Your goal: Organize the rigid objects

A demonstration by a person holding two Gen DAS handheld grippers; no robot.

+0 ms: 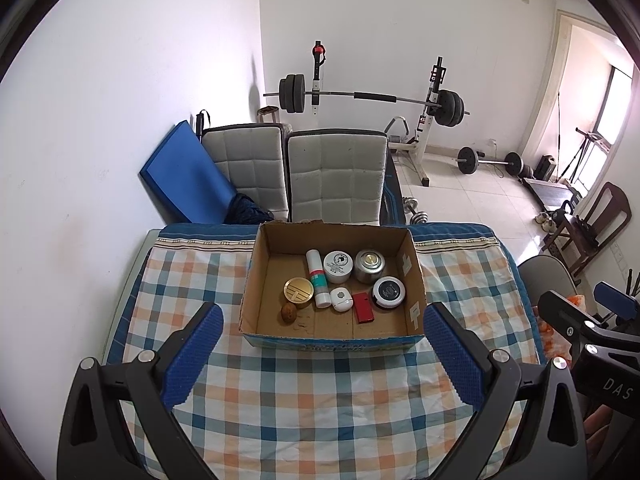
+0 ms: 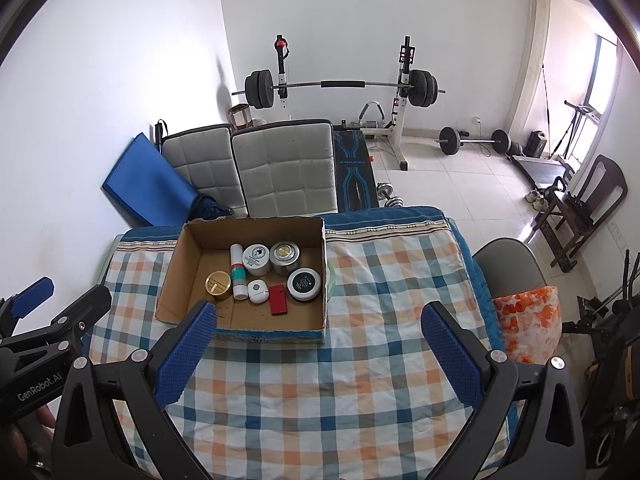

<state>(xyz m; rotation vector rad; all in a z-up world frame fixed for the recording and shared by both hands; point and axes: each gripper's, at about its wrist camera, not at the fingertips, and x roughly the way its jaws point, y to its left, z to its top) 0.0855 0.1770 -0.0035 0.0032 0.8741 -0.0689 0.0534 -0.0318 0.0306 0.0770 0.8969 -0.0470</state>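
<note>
Home gym room, checkered tablecloth covering the table. Open cardboard box sitting at the far middle, holding a gold round tin, walnut, white tube, white jar, silver tin, black-lidded jar, white oval case, red flat case. Left gripper and right gripper both hovering spread wide, gripping nothing.

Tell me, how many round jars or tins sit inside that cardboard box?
4. A gold-lidded tin at the left, a white jar and a silver tin at the back, and a black-lidded jar at the right.
</note>
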